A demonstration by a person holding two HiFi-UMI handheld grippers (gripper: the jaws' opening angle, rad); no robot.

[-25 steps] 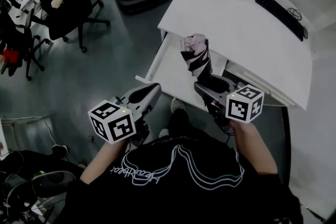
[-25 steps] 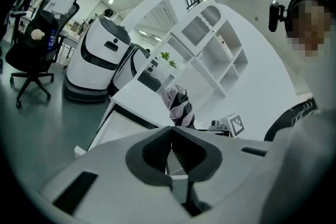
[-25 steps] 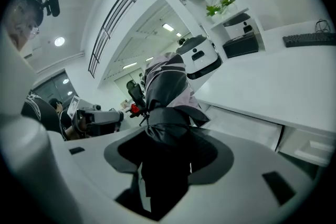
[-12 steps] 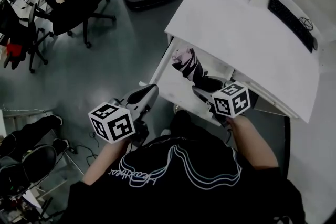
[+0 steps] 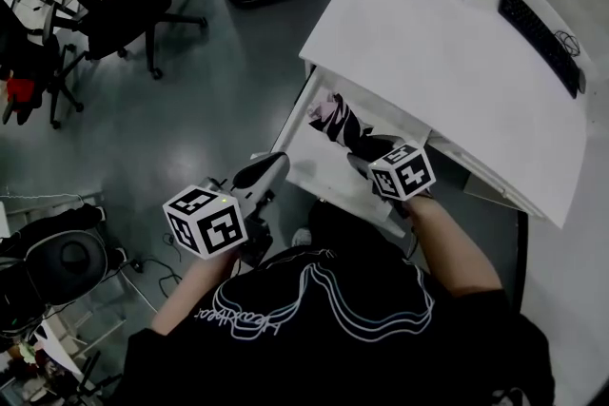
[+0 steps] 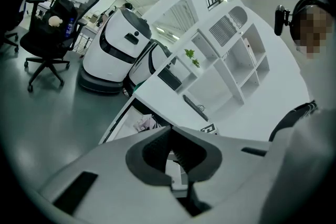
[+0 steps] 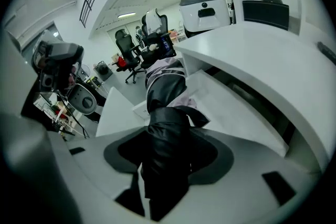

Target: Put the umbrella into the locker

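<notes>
Pinching umbrella (image 5: pixel 341 120) in right tongs (image 5: pixel 367 159), tip over locker (image 5: pixel 311 163), left tongs (image 5: pixel 264 170) pressed together

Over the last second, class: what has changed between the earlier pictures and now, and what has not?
The right gripper, still clamped on the umbrella, has lowered it towards the open locker. The left gripper stays shut and empty.

Head view: steeply down from above. Gripper views: low, close along jaws. All share locker (image 5: pixel 309 168).
</notes>
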